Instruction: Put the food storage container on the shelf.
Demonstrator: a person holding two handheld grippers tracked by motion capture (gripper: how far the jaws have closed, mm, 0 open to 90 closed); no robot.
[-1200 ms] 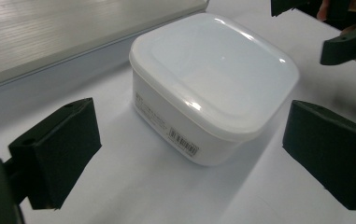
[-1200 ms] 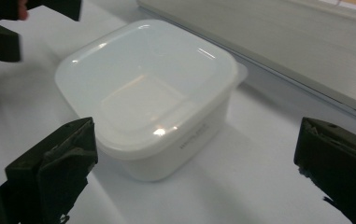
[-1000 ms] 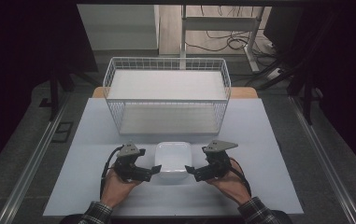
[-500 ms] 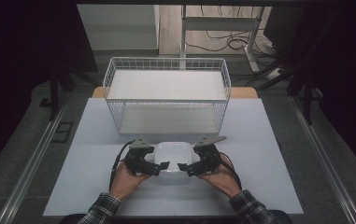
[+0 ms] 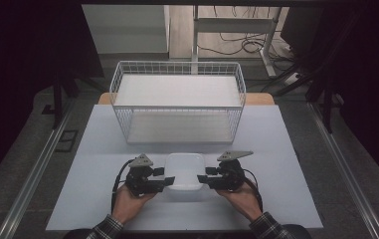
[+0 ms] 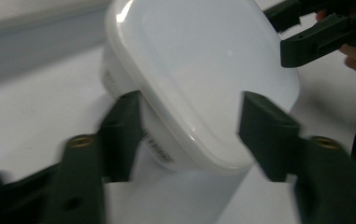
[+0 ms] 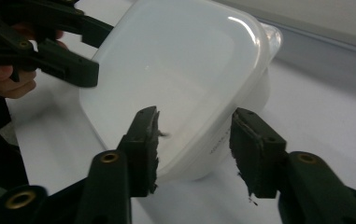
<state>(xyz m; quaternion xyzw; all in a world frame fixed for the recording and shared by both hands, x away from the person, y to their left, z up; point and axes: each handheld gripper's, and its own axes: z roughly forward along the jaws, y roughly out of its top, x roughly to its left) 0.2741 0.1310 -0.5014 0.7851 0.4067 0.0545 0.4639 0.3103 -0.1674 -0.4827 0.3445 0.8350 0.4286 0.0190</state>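
Container: white lidded tub point(image 5: 183, 171) on the surface point(image 5: 286, 164), at 6 o'clock from the wire basket point(image 5: 177, 102).
My left claw point(image 6: 192, 123): jaws just closing around its corner; contact unclear.
My right claw point(image 7: 194, 140): likewise, opposite corner.
Hidden: label print blurred.
Hands: both low, claws pointing inward.

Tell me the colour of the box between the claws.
Milky white box; left gripper view shows it best.

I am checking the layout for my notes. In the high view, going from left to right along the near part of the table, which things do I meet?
left gripper → white lidded container → right gripper
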